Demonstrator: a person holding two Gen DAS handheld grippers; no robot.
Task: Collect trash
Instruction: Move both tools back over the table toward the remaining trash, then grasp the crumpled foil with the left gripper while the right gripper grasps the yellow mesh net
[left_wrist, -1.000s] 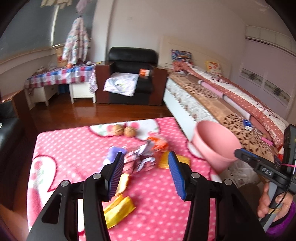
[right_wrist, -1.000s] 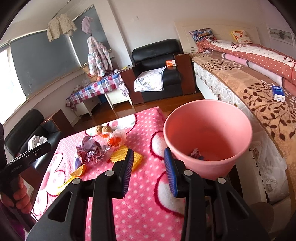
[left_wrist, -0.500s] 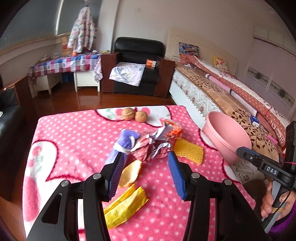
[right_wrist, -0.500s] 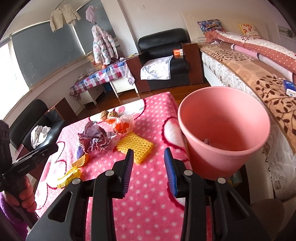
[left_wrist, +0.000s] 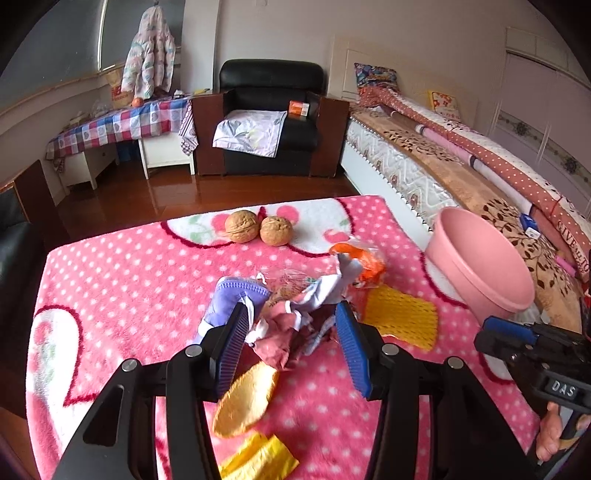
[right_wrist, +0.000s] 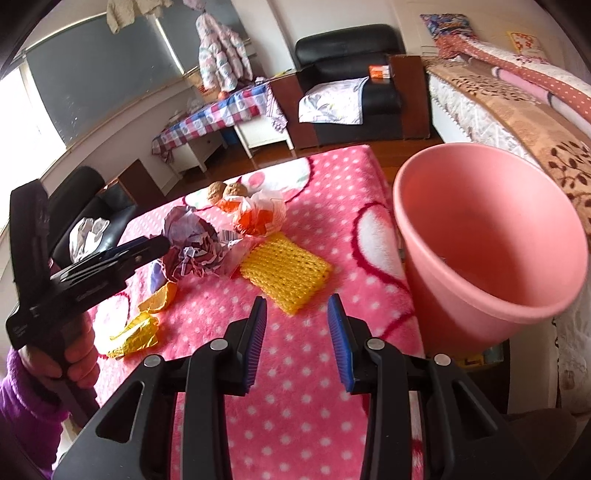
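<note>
Left tool (left_wrist: 291, 347), spread around our crumpled wrapper (left_wrist: 295, 325), could snag the purple cloth (left_wrist: 231, 295) beside it if we close now.

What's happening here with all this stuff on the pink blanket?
A person is clearing trash off a pink dotted blanket with a two-fingered tool in each hand. The left tool is open, with its fingers on either side of a crumpled wrapper, not yet pinching it. The right tool is open and empty, above the blanket near a yellow foam net. A pink bucket stands at the blanket's edge. Orange peel and two walnuts still lie out.
</note>
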